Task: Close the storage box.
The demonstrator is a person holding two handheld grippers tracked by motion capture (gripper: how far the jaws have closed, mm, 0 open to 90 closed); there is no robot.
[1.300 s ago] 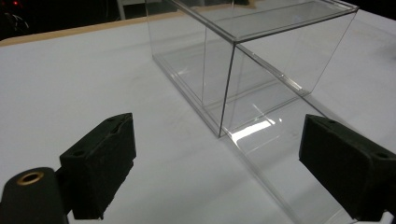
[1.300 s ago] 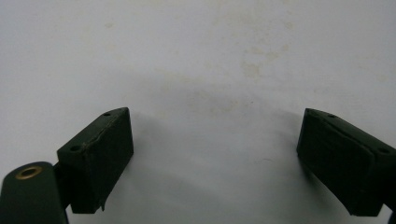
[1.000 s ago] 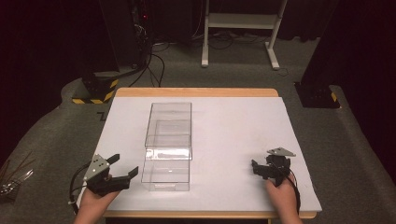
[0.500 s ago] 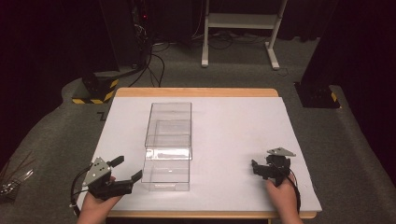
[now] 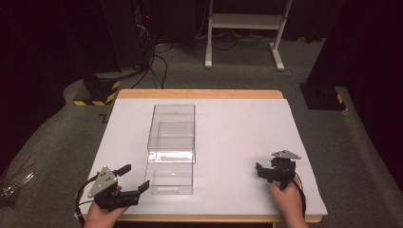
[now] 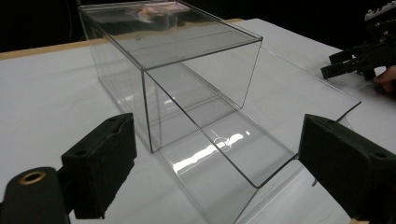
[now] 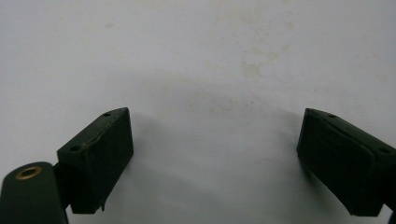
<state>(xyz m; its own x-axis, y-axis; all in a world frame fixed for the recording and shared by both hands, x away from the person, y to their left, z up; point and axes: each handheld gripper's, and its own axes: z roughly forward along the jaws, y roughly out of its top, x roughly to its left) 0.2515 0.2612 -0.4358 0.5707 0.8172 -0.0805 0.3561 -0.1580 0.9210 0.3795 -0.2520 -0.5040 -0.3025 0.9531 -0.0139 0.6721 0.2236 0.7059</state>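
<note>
On the white table (image 5: pixel 237 142), left of centre, stands the clear box (image 5: pixel 172 142) — a long case with its long axis running from the person's edge toward the far edge, its open drawer end pointing back at the person; the left gripper (image 5: pixel 127 180) sits just beside the near left corner, jaws spread wide and holding nothing, and in the left gripper view (image 6: pixel 219 163) that corner lies between the pads but apart from them; the right gripper (image 5: pixel 263 172) rests well apart on the right, jaws likewise open over bare table (image 7: pixel 210 70). The risk, as I judge it, is the thin slick wall; a pinch on the drawer's edge alone could slip, or drag the drawer out while the outer shell stays — and a one-sided push from the left might skew the whole box across the smooth sheet.
</note>
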